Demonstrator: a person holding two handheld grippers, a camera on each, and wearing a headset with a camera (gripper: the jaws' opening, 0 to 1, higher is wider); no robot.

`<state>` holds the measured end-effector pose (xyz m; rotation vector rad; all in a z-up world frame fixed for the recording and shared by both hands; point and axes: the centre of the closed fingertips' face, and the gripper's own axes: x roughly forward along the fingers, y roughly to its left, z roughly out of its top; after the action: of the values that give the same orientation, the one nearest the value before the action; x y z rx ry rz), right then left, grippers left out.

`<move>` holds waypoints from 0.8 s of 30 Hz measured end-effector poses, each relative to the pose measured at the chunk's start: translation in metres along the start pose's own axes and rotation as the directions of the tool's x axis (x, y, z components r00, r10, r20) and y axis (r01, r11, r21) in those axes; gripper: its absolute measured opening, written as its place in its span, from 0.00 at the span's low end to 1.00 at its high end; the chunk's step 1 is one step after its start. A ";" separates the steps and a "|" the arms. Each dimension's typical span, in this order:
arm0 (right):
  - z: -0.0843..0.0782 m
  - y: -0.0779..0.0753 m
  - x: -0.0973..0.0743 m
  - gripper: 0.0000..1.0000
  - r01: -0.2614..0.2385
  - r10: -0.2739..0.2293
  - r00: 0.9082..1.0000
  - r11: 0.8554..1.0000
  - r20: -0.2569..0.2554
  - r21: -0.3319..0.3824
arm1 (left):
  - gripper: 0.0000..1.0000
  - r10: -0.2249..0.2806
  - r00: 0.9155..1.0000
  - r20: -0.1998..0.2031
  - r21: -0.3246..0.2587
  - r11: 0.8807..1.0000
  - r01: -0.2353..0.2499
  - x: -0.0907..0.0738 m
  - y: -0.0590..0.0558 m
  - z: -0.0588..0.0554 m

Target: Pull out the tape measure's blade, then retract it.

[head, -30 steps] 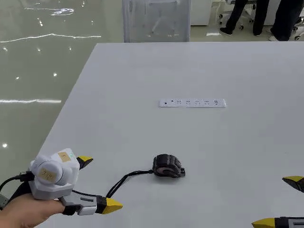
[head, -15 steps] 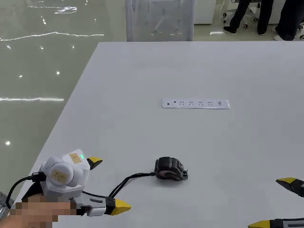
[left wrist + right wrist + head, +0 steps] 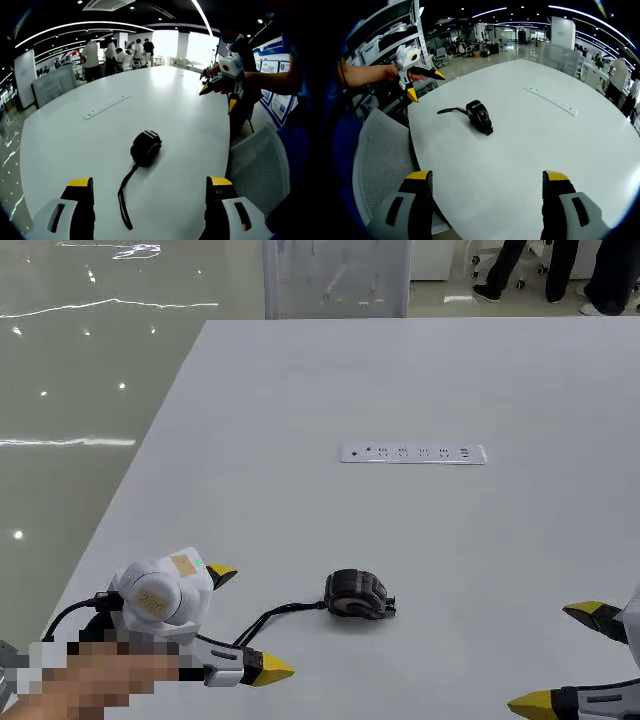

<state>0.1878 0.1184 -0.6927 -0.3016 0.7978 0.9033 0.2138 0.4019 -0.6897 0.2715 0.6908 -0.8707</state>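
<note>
Since the blade is not yet drawn out, the tape measure (image 3: 355,595) lies untouched on the table (image 3: 420,370), near edge, approx. centre, w/ its strap (image 3: 285,608) trailed left. The left gripper (image 3: 250,621) and right gripper (image 3: 552,657) are held spread & empty either side, prob. so the case can be pinned by one and the blade tip pinched by the other.

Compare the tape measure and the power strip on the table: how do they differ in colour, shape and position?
The tape measure is black, the power strip white. The tape measure is a compact rounded case trailing a strap; the power strip is a long flat bar. The tape measure lies nearer the camera, the power strip farther back. Both rest on the white table.
</note>
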 end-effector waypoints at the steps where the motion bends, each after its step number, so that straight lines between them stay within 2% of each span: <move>1: 0.000 -0.001 0.001 0.87 -0.002 0.002 1.000 1.000 0.000 0.000 | 0.89 -0.002 1.000 0.000 0.000 1.000 0.002 0.001 0.000 0.000; 15: 0.006 -0.005 0.024 0.85 -0.038 0.037 0.999 0.999 -0.022 -0.036 | 0.86 -0.038 0.999 -0.013 0.032 0.999 0.039 0.022 -0.001 0.009; 24: 0.012 -0.003 0.039 0.83 -0.064 0.062 0.998 0.996 -0.026 -0.055 | 0.85 -0.055 0.998 -0.004 0.033 0.998 0.055 0.038 -0.004 0.021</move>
<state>0.2098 0.1455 -0.7132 -0.3384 0.8096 0.9840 0.2368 0.3663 -0.6982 0.2848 0.6899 -0.9352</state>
